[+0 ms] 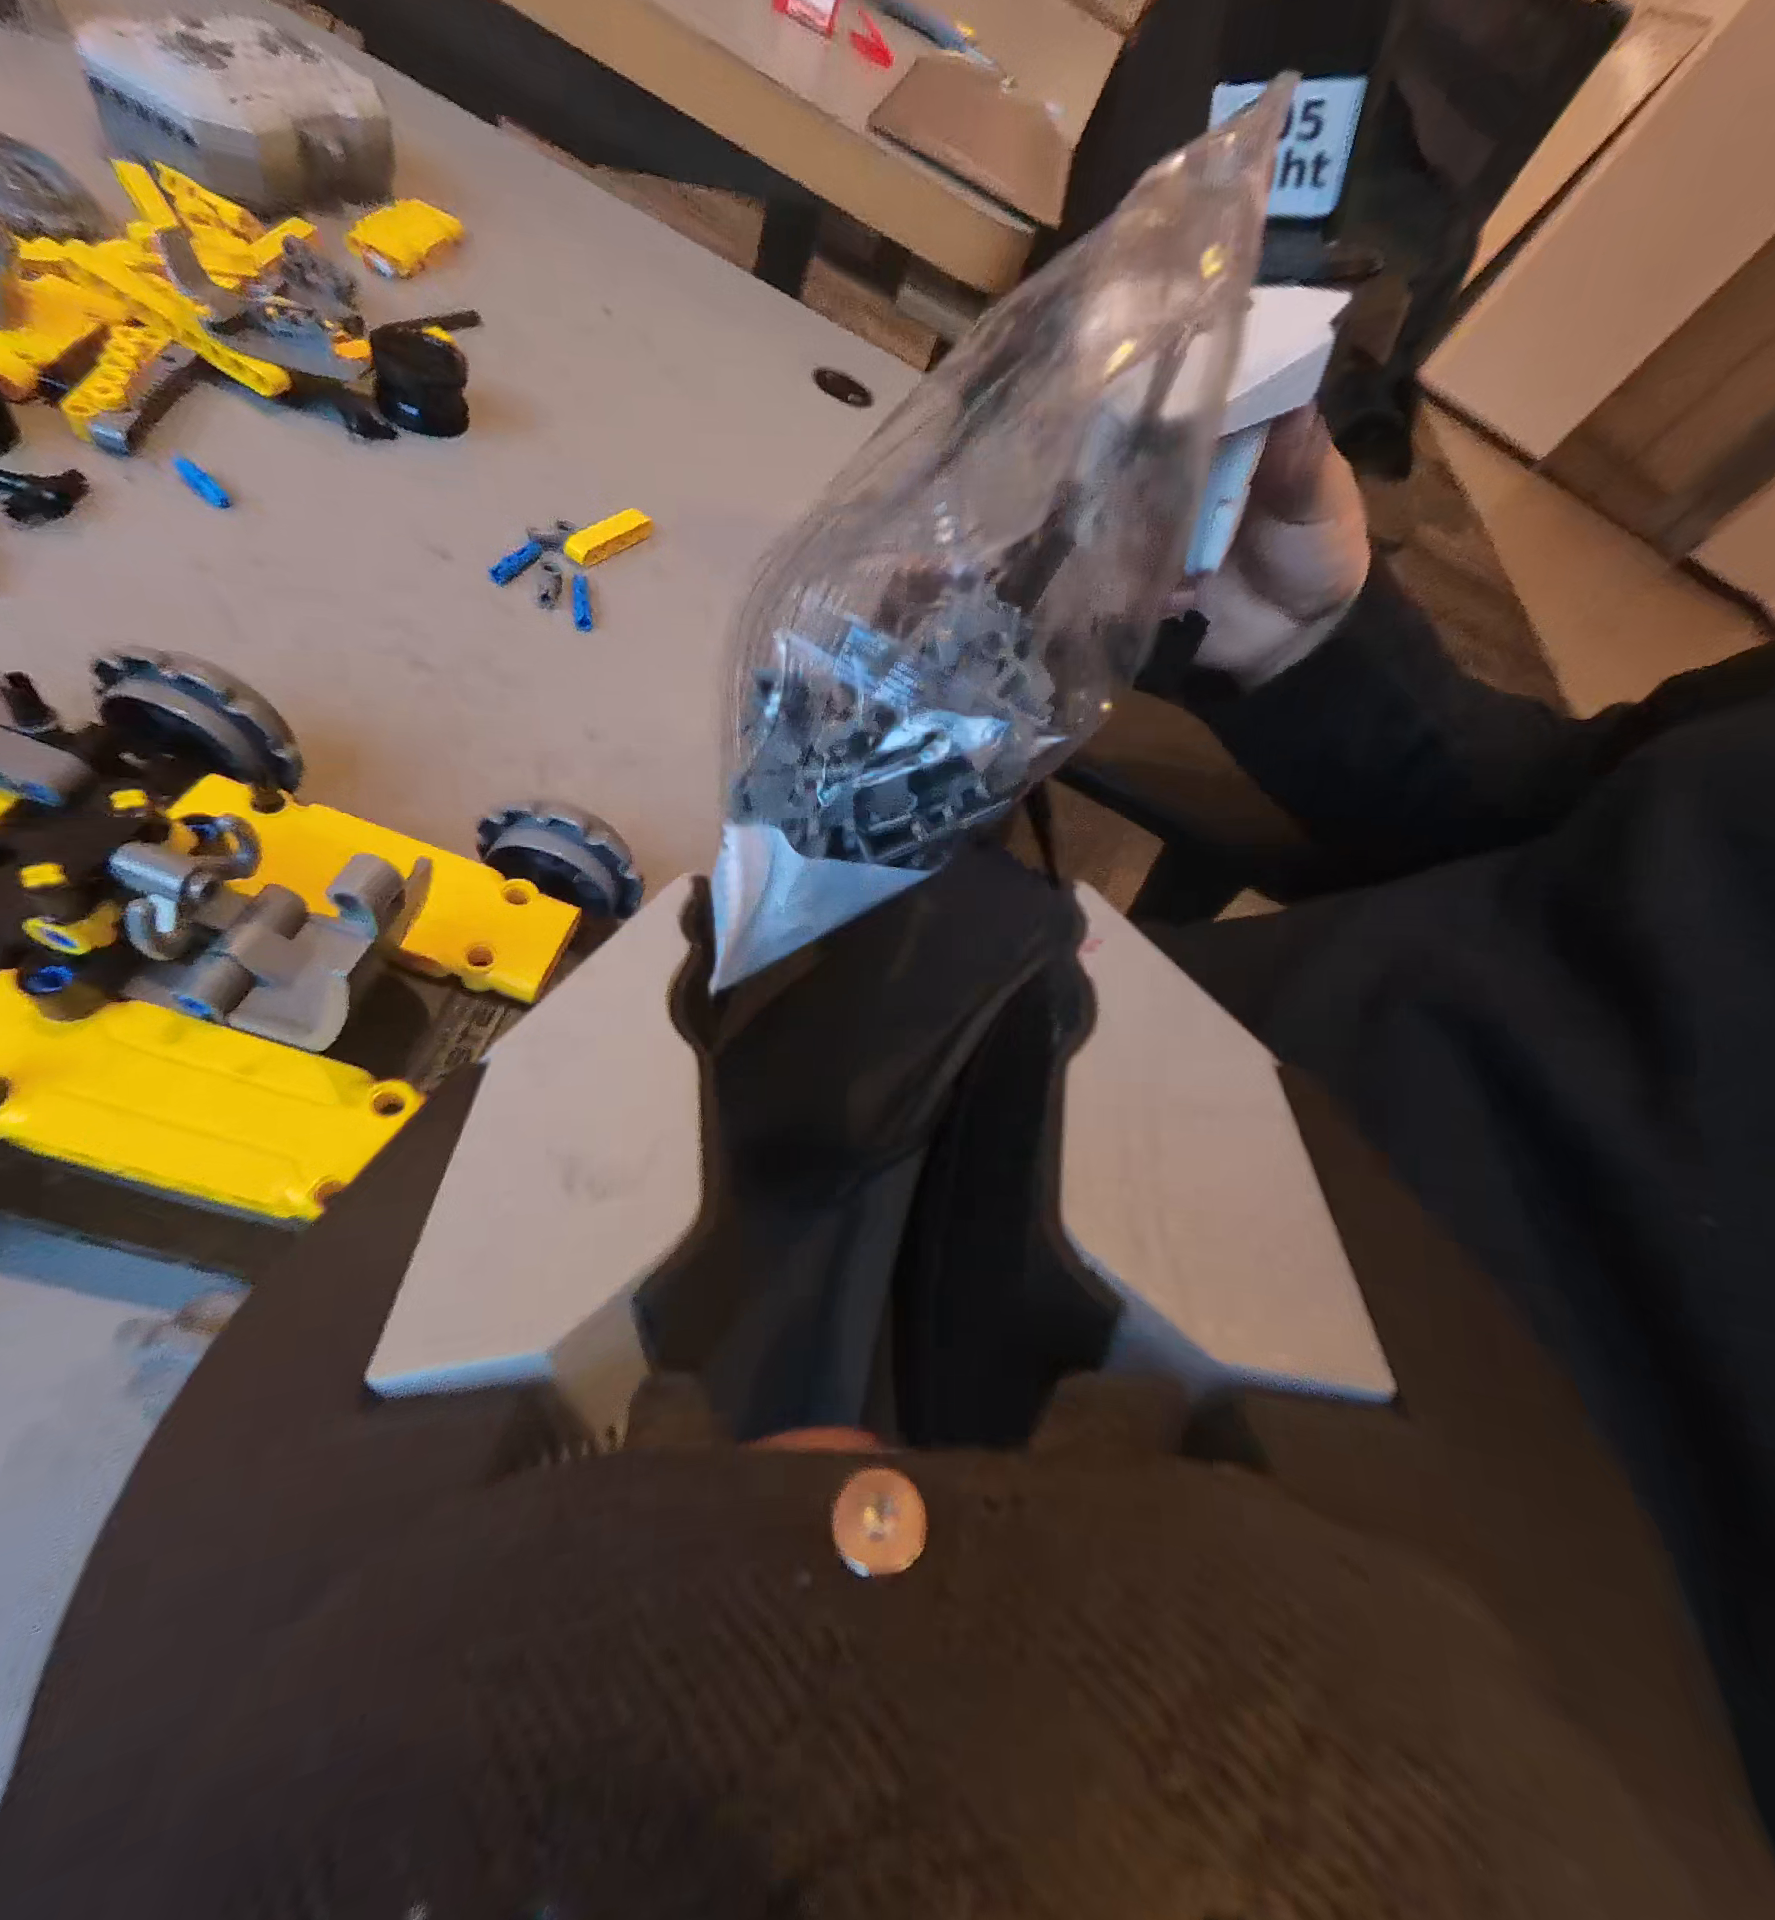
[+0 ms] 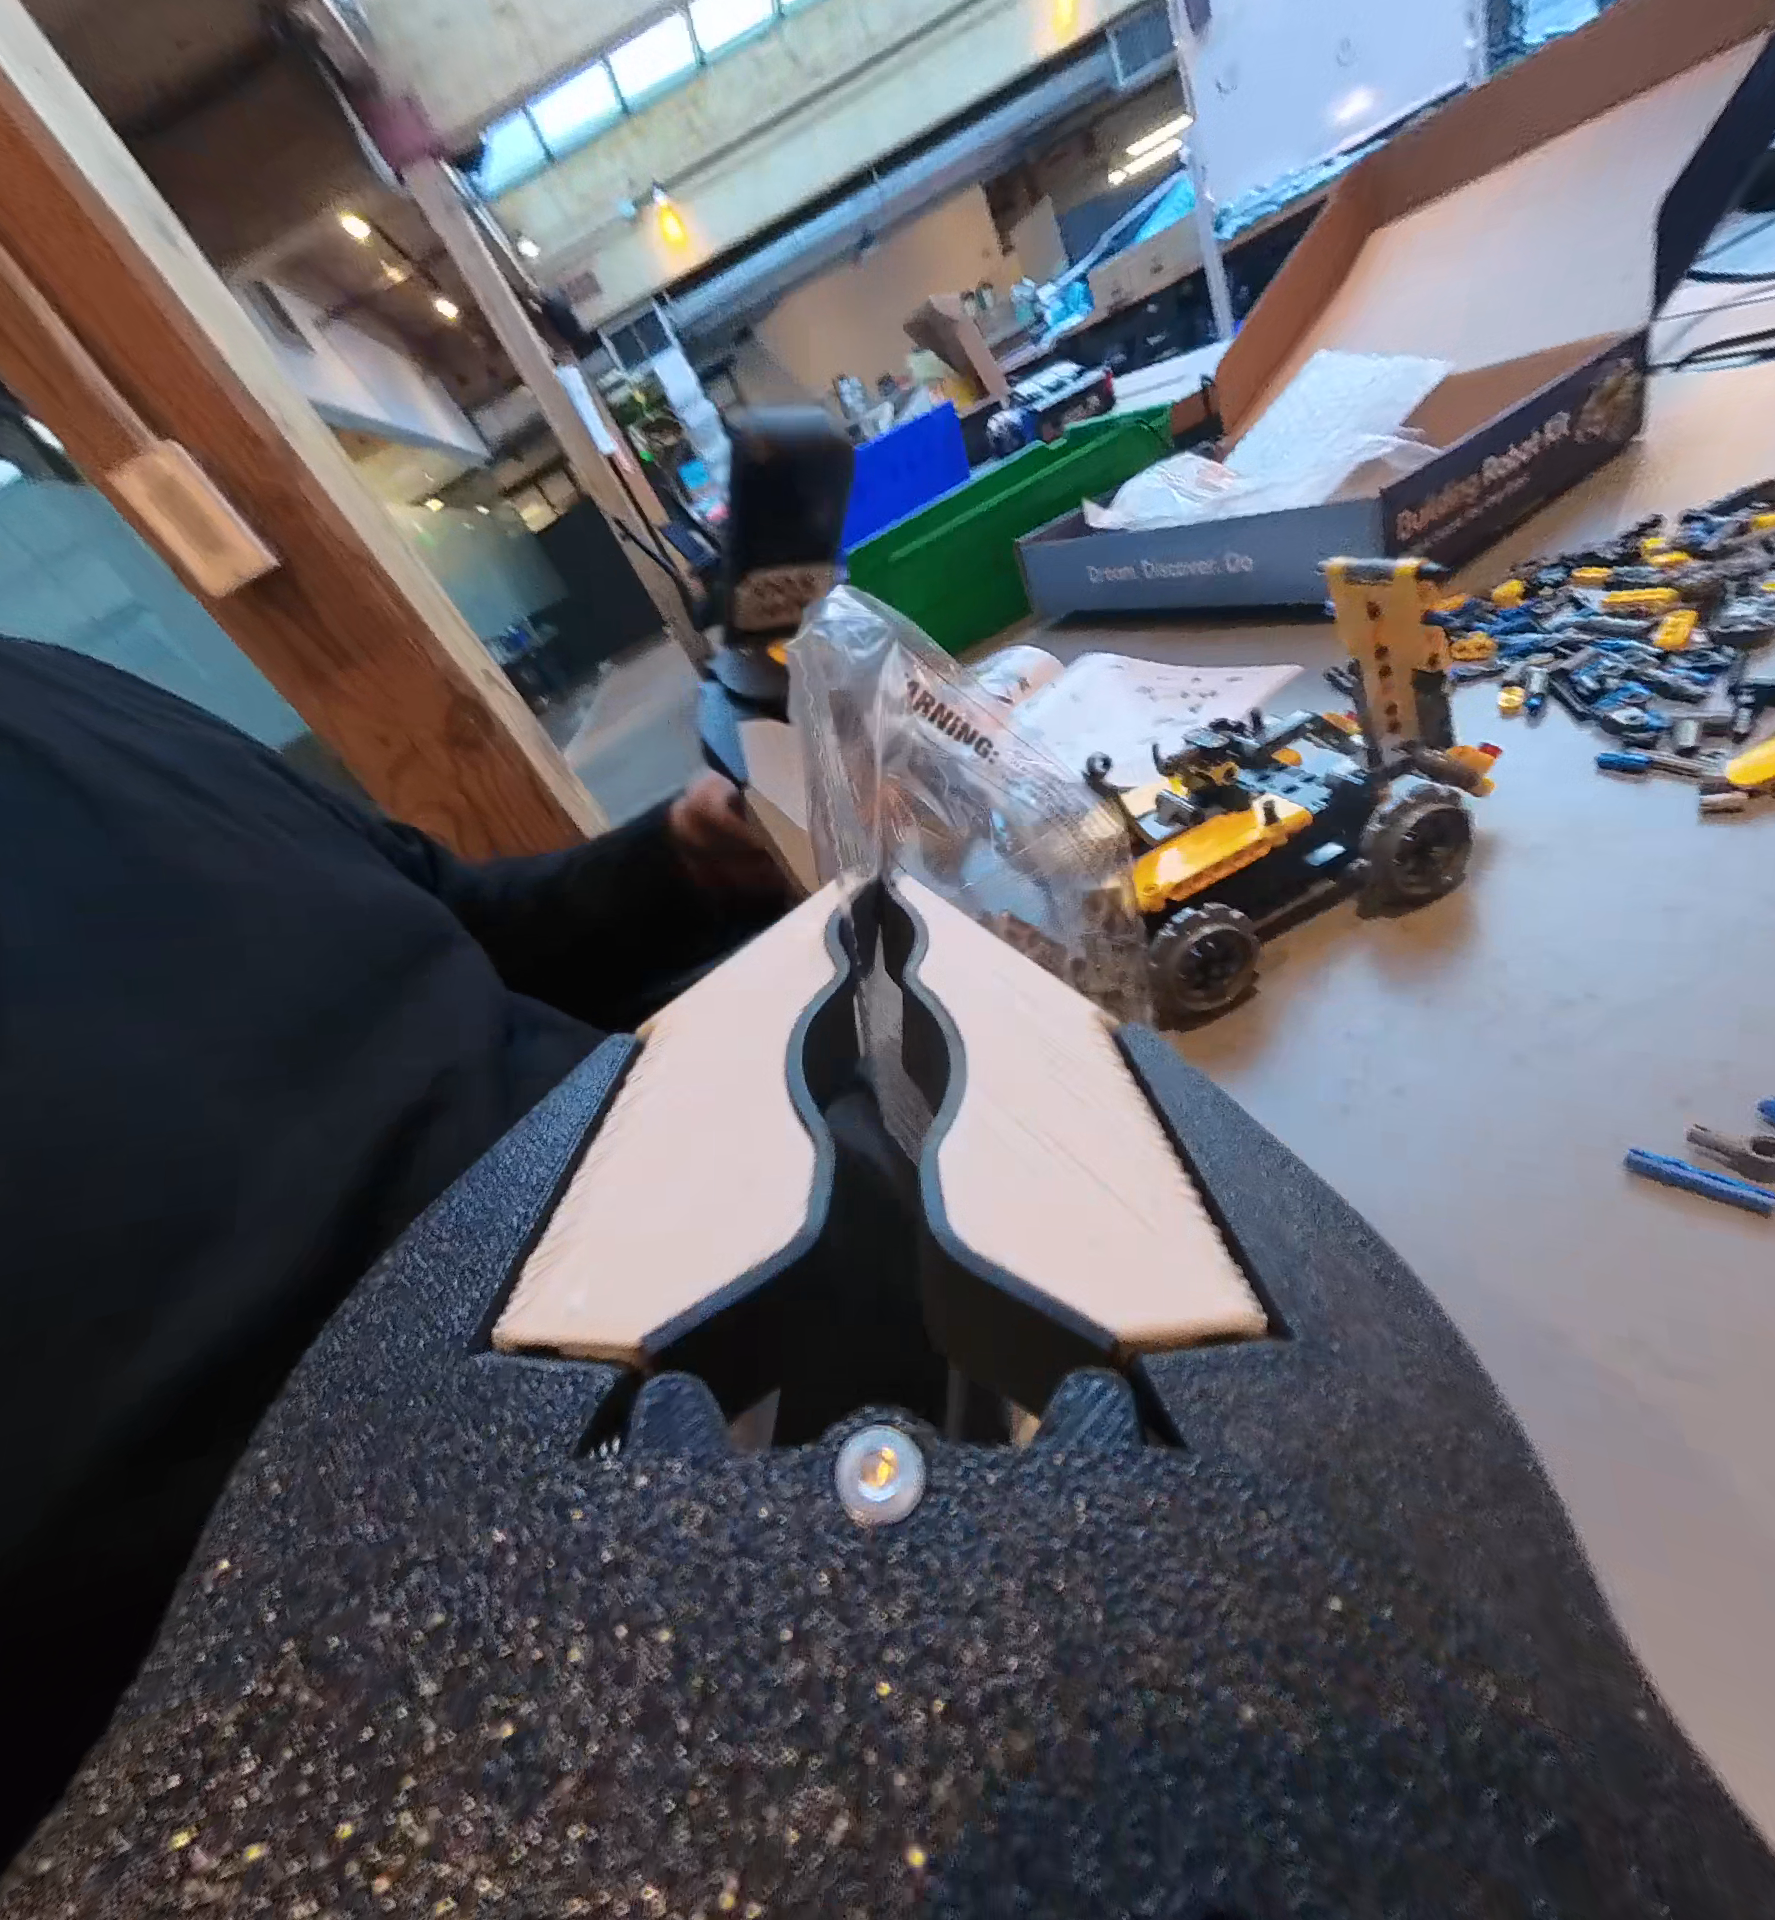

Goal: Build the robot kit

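Right gripper (image 2: pixel 867 896): jaws pinched on edge of clear plastic bag (image 2: pixel 950 774) of dark parts. Left gripper (image 1: pixel 878 914): jaws apart, bag corner between tips, grip unclear. Yellow toy vehicle (image 2: pixel 1288 831) on table (image 2: pixel 1537 1195) beyond.

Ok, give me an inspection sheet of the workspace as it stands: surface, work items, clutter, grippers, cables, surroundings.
Surface: grey table, bare in the near part.
Job's things: clear plastic bag of small dark pieces, held off the table between both grippers.
Clutter: yellow-and-black brick vehicle, scattered loose bricks, blue pins, open instruction booklet, open cardboard box.
Grippers: left gripper wide open, with the bag's bottom corner between its fingers; right gripper shut on the bag's edge.
Cables: nothing seen.
Surroundings: wooden post, green bin, workshop hall behind.
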Available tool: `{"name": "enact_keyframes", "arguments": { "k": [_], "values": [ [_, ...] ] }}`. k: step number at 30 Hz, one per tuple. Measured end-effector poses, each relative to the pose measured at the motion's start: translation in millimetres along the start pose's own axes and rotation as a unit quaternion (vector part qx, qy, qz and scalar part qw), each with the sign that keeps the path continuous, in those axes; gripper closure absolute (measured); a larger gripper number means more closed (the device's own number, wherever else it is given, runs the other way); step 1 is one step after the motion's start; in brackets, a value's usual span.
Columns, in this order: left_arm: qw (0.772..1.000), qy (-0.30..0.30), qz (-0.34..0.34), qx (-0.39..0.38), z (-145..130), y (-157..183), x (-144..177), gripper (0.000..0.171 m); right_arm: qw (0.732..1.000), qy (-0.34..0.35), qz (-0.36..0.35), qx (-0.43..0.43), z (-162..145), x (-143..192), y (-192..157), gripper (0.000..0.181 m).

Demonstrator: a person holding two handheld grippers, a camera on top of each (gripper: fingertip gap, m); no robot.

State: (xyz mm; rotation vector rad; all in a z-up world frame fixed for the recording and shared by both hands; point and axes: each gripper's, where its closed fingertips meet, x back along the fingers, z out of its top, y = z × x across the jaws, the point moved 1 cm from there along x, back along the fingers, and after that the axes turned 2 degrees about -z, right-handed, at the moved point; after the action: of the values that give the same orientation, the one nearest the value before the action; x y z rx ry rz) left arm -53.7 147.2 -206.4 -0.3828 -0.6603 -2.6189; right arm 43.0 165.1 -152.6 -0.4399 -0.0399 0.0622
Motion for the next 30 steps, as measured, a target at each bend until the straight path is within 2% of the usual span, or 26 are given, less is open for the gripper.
{"name": "enact_keyframes", "arguments": {
  "k": [2, 5, 10, 12, 13, 15, 17, 21, 25, 30],
  "values": [
    [1.0, 0.015, -0.019, 0.003, 0.4, 3.3, -5.8, 0.103, 1.0, 0.006, 0.018, -0.006, 4.7, 1.3, -5.3, 0.181],
    [1.0, 0.003, -0.008, -0.025, 1.8, 5.4, -11.2, 0.085, 0.999, 0.008, 0.038, -0.007, 10.0, 1.5, -12.2, 0.181],
    [0.997, 0.018, -0.043, -0.06, 25.1, 26.0, -19.0, 0.066, 0.991, 0.044, 0.113, -0.051, 28.6, 1.6, -26.7, 0.181],
    [0.995, 0.019, -0.071, -0.064, 31.6, 37.2, -27.3, 0.065, 0.988, 0.052, 0.131, -0.06, 33.5, -0.8, -30.2, 0.181],
    [0.994, 0.011, -0.084, -0.065, 31.0, 42.1, -32.0, 0.072, 0.988, 0.052, 0.134, -0.06, 34.4, -2.5, -31.7, 0.181],
    [0.992, 0.001, -0.1, -0.08, 28.7, 48.6, -38.1, 0.118, 0.99, 0.046, 0.125, -0.051, 33.5, -4.6, -31.3, 0.181],
    [0.991, -0.004, -0.084, -0.102, 26.4, 47.3, -41.8, 0.131, 0.993, 0.042, 0.099, -0.039, 32.8, -1.1, -24.7, 0.181],
    [0.992, 0.021, -0.116, -0.046, 30.5, 48.2, -39.2, 0.137, 0.998, 0.04, 0.045, -0.021, 33.3, 11.7, -9.0, 0.181],
    [0.99, 0.035, -0.138, 0.006, 31.0, 43.3, -39.3, 0.143, 0.998, 0.039, 0.03, -0.028, 30.1, 13.8, 2.0, 0.181],
    [0.989, 0.043, -0.143, 0.017, 29.9, 42.7, -43.9, 0.143, 0.999, 0.033, 0.02, -0.014, 30.6, 15.5, 2.2, 0.181]
  ]
}}
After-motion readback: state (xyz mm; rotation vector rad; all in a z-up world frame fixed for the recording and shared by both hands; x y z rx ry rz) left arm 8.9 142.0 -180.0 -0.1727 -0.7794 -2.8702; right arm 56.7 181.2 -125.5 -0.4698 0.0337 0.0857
